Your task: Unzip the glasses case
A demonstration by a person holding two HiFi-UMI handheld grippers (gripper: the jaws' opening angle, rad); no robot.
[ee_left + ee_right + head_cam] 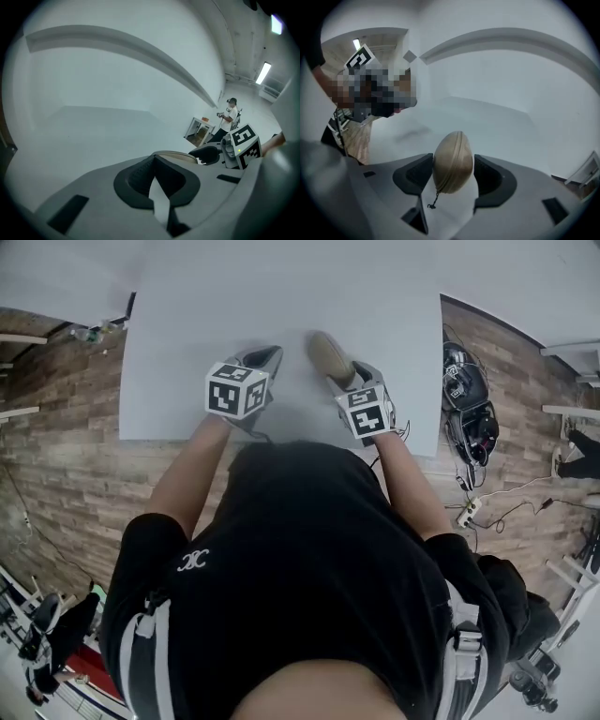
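Only the right gripper view shows the zip pull point(432, 202) hanging from the glasses case point(452, 161). Only the head view places the case over the right half of the white table point(187, 352).

- **Case:** one, zip appears closed, contents unseen.
- **Grippers:** two.
  - The right gripper point(342, 373) clamps the case by its two faces.
  - The left gripper point(153, 171) is closed and empty, over the table left of its middle.

White interlocked double-C logo point(192, 562) on left side of black shirt point(309, 549); no words legible. Left marker cube point(236, 388), right marker cube point(367, 412): black-and-white square patterns only, no readable text.
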